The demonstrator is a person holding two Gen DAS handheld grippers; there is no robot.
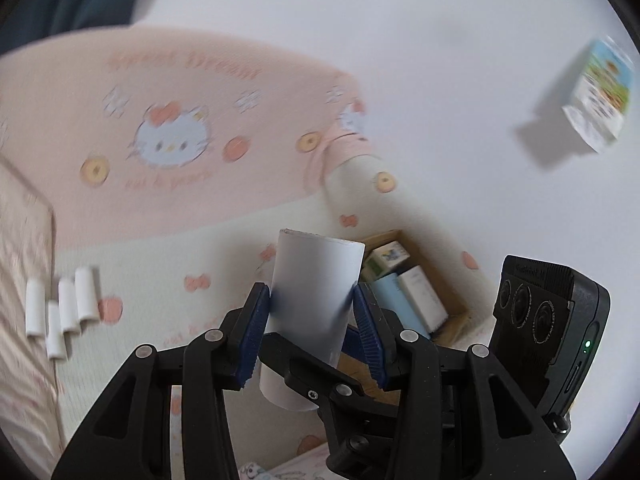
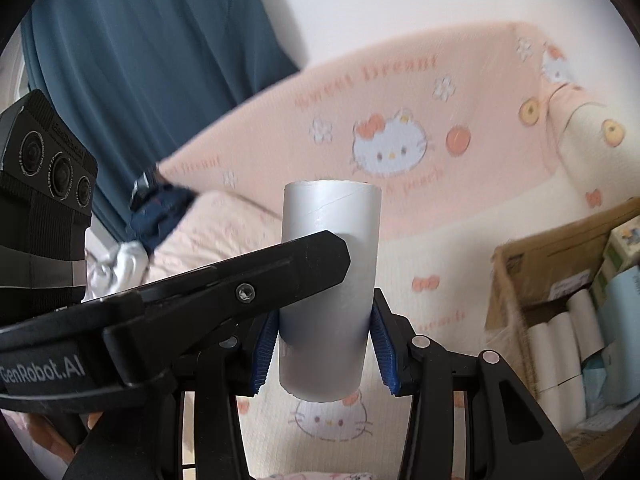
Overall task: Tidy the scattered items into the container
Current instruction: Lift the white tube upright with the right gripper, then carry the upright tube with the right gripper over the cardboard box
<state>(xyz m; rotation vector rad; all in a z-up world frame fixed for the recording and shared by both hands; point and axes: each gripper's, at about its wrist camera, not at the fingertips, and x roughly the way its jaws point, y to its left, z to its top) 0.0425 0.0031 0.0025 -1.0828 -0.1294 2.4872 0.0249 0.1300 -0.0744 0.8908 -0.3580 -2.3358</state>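
My left gripper (image 1: 312, 304) is shut on a white paper roll (image 1: 312, 280), held upright above the bed. My right gripper (image 2: 324, 332) is shut on another white roll (image 2: 328, 264), also upright. The cardboard box (image 1: 456, 280) lies just right of the left roll, holding small cartons; in the right wrist view the box (image 2: 516, 276) sits at the right with several white rolls (image 2: 560, 344) inside. Several white rolls (image 1: 60, 308) lie loose on the bedsheet at the left. The left gripper's body (image 2: 180, 292) crosses in front of the right roll.
A pink Hello Kitty headboard cushion (image 1: 172, 128) runs behind the bed. A small printed carton (image 1: 600, 96) is against the white wall at upper right. A blue curtain (image 2: 140, 60) hangs at the left, with dark clothing (image 2: 160, 200) and a pillow (image 2: 224, 224) below.
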